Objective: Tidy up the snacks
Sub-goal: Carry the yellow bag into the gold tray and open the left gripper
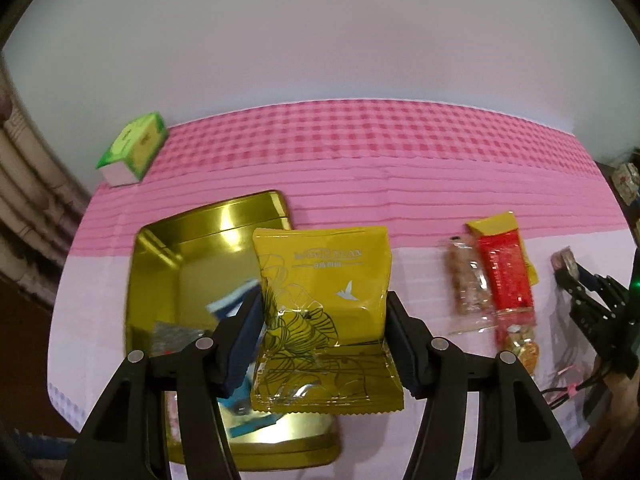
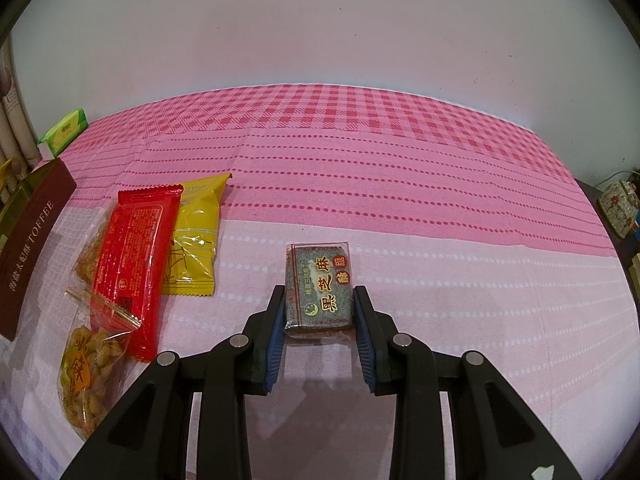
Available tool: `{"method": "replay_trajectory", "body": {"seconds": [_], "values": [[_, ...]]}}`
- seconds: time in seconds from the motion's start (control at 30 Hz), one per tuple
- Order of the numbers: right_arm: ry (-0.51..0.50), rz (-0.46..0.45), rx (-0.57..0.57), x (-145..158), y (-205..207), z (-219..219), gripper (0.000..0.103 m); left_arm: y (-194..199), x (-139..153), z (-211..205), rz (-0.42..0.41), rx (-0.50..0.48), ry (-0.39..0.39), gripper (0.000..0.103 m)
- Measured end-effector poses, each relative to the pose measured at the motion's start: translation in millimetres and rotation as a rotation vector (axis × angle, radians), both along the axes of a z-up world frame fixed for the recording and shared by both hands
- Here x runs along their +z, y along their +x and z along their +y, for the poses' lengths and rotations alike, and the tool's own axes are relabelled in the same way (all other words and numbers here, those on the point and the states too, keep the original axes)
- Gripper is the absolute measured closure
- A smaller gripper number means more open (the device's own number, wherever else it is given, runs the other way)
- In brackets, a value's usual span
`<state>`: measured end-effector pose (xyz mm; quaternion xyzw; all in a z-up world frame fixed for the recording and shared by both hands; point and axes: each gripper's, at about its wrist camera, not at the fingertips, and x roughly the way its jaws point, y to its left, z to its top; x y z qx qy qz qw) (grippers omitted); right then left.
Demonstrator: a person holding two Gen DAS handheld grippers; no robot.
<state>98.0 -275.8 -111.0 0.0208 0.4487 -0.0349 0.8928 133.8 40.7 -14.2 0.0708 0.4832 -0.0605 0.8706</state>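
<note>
The yellow snack packet (image 1: 324, 316) sits clamped between the pads of the left gripper (image 1: 325, 342), held above the open gold tin (image 1: 192, 256), which already has a few wrapped pieces inside (too blurred to name). At three o'clock from the packet, a red packet (image 1: 505, 276) and a clear nut bar (image 1: 466, 280) lie touching on the pink checked tablecloth (image 1: 360, 152); a green box (image 1: 134, 146) sits at ten o'clock, at the far edge. The right gripper (image 2: 320, 322) is clenched on a black sesame bar (image 2: 320, 286) resting on the cloth, with a bag of nuts (image 2: 86, 376) at nine o'clock from it.
</note>
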Motion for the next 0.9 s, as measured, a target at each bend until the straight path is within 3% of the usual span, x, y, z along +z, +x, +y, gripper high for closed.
{"method": "replay_trajectory", "body": {"seconds": [0.67, 0.9], "values": [[-0.005, 0.001, -0.001, 0, 0, 0, 0.074, 1, -14, 120, 0.039, 0.168, 0.006, 0.043], [-0.011, 0.002, 0.0, 0, 1, 0, 0.074, 2, -33, 135, 0.071, 0.175, 0.017, 0.043]]}}
